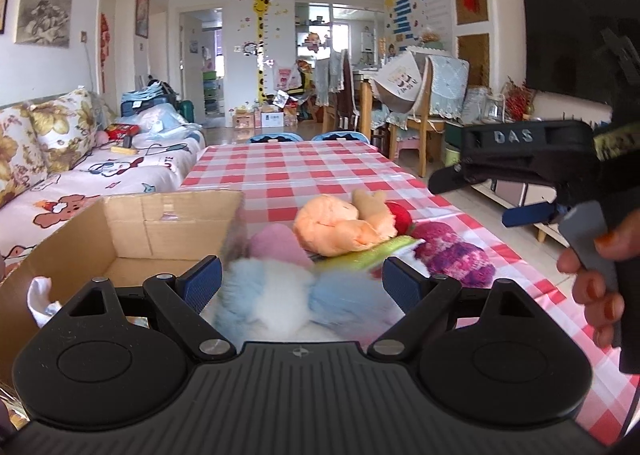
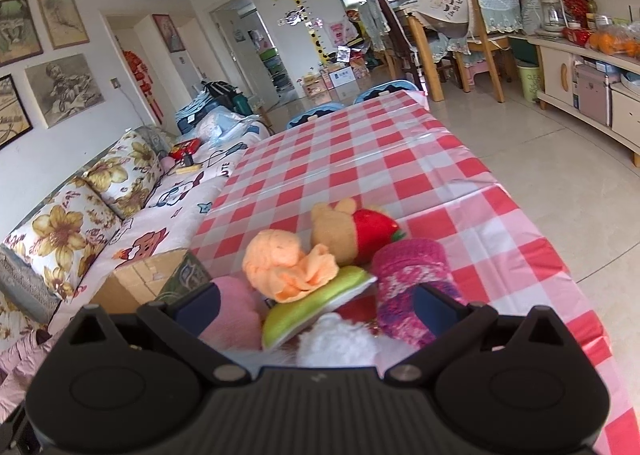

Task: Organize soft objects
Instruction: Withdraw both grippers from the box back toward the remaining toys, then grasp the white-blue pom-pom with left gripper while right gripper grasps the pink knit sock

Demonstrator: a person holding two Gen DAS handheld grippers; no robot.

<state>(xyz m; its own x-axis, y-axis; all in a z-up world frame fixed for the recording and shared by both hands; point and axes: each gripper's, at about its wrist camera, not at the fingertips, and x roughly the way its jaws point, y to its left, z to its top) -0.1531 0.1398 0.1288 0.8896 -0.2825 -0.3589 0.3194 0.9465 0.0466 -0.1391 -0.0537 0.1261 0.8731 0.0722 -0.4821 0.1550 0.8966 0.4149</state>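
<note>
A pile of soft toys lies on the red-checked table (image 1: pixel 280 171): an orange plush (image 1: pixel 340 225), a pink plush (image 1: pixel 276 245), a purple knitted piece (image 1: pixel 452 255), a green-edged item (image 1: pixel 372 253) and a tan bear with a red strawberry (image 2: pixel 352 229). My left gripper (image 1: pixel 302 281) is open, its jaws either side of a blurred fluffy blue-and-white toy (image 1: pixel 280 303). My right gripper (image 2: pixel 316 307) is open above the pile, over the green item (image 2: pixel 316 309) and a white fluffy toy (image 2: pixel 340 339); it also shows in the left wrist view (image 1: pixel 520 191).
An open cardboard box (image 1: pixel 132 239) stands at the table's left edge, with a white cloth (image 1: pixel 42 301) at its near corner. A sofa (image 1: pixel 80 175) with floral cushions runs along the left. Chairs and a dining table (image 1: pixel 400 95) stand beyond; a cabinet (image 2: pixel 592 79) is at right.
</note>
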